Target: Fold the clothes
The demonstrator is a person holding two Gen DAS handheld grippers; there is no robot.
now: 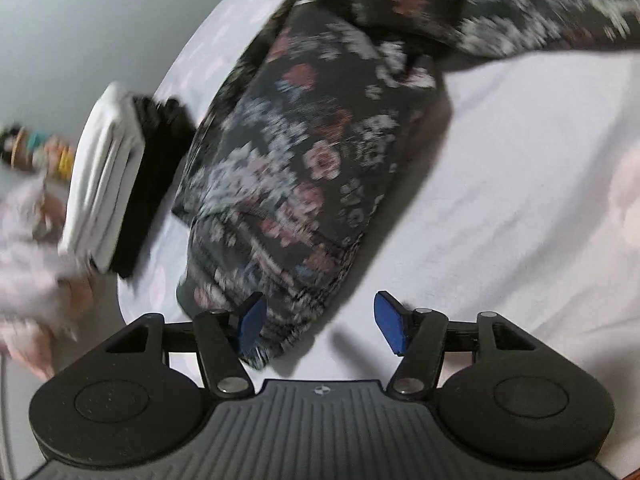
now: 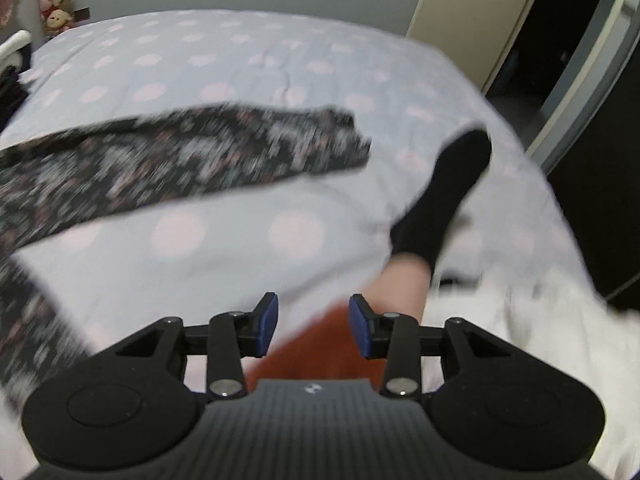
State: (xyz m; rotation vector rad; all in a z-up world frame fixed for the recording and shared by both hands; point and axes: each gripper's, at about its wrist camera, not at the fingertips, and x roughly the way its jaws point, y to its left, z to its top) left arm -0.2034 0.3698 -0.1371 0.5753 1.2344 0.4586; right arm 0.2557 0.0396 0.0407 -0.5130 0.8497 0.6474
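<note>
Two claws angled down, left claw point(image 1: 320, 322) spread over floral garment point(image 1: 296, 168), right claw point(image 2: 313, 326) spread, empty.

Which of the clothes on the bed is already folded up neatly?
The white garment at the left in the left wrist view, stacked against a black one. It lies in flat, squared layers, while the dark floral garment beside it sprawls loose and rumpled across the bed.

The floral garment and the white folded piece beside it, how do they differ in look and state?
The floral garment is dark with a busy flower print; the white folded piece is plain. The floral garment lies only partly folded, one long part trailing across the bedspread, while the white folded piece is a compact, neat stack of layers. The floral garment also covers far more of the bed. Both rest on the bedspread.
</note>
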